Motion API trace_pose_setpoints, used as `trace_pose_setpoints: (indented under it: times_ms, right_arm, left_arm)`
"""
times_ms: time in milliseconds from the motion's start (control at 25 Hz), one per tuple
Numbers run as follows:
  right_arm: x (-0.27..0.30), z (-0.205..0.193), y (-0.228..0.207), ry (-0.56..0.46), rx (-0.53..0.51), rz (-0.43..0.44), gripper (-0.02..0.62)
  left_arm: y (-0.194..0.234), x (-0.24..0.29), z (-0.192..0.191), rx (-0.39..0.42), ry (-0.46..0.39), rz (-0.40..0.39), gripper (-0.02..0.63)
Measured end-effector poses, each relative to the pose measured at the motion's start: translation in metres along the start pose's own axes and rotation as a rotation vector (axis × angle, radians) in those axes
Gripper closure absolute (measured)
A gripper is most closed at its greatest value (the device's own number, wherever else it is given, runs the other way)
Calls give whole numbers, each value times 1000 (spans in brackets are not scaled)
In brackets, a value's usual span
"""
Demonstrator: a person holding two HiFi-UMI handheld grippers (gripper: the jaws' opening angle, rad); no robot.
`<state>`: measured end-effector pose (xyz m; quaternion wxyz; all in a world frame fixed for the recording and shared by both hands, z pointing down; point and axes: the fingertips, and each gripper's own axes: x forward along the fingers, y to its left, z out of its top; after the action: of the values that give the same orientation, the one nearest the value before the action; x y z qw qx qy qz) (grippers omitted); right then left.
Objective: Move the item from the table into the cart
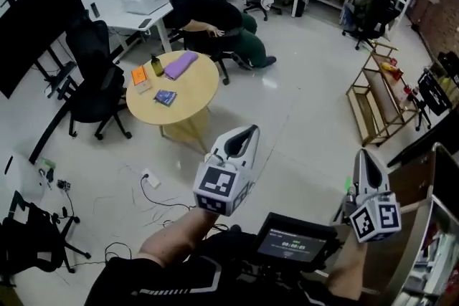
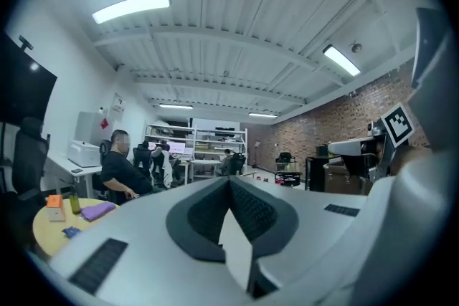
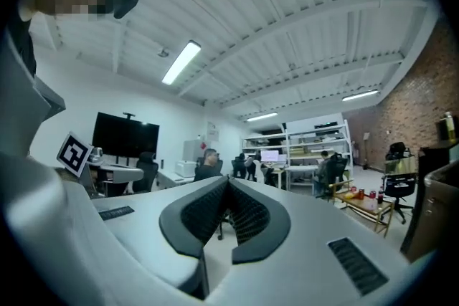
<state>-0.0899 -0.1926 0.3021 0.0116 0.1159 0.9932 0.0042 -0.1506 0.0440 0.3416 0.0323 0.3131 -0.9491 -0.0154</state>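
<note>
Far ahead on the left stands a round wooden table [image 1: 188, 105] [image 2: 44, 233]. On it lie a purple cloth [image 1: 181, 64] [image 2: 98, 210], an orange box [image 1: 140, 75] [image 2: 54, 201], a green bottle [image 1: 156, 66] [image 2: 74, 203] and a blue packet [image 1: 166, 97] [image 2: 70, 231]. My left gripper [image 1: 247, 131] [image 2: 229, 183] is held up in the air, shut and empty, well short of the table. My right gripper [image 1: 364, 154] [image 3: 228, 183] is raised at the right, also shut with nothing in it.
A person in black [image 1: 208, 11] sits just behind the table. Black office chairs [image 1: 97, 86] stand to its left, and cables [image 1: 154, 197] trail on the floor. A wooden shelf trolley [image 1: 376, 93] stands at the right, and a grey metal frame [image 1: 430, 226] at the lower right.
</note>
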Motion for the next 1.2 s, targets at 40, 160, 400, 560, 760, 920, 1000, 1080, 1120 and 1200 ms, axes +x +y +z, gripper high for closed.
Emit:
trace_pose_setpoints:
  times_ms: [40,160,400,560,760,920,1000,1080,1120,1200]
  right_arm:
    - [31,-5,14,6,-5,39,589]
    - [120,-13,45,17,10,147,589]
    - [307,-33,85,34,25,377,589]
    - [427,-53,125,56,8,574,589]
    - [581,-44,189,94,2,760,589]
    - [683,-26,281,126,5,869,589]
    - [733,-28,329,139,5,913,589]
    - [778,-51,371,153,8,942,589]
    - [794,-67,391,169,8,954,589]
    - [815,-94,427,210,-6,984,589]
  left_arm:
    - [28,5,-1,-2,-14,31,606]
    - [104,17,-3,-14,-18,131,606]
    - [252,52,2,-20,-13,367,606]
    - [346,73,-6,-21,20,558,606]
    - [463,82,12,-72,47,784,606]
    - [571,66,39,-95,44,887,606]
    - [623,59,44,-98,38,927,606]
    - [668,56,30,-106,36,955,606]
    - [687,53,18,-118,40,967,606]
    - [719,46,-3,-151,46,984,606]
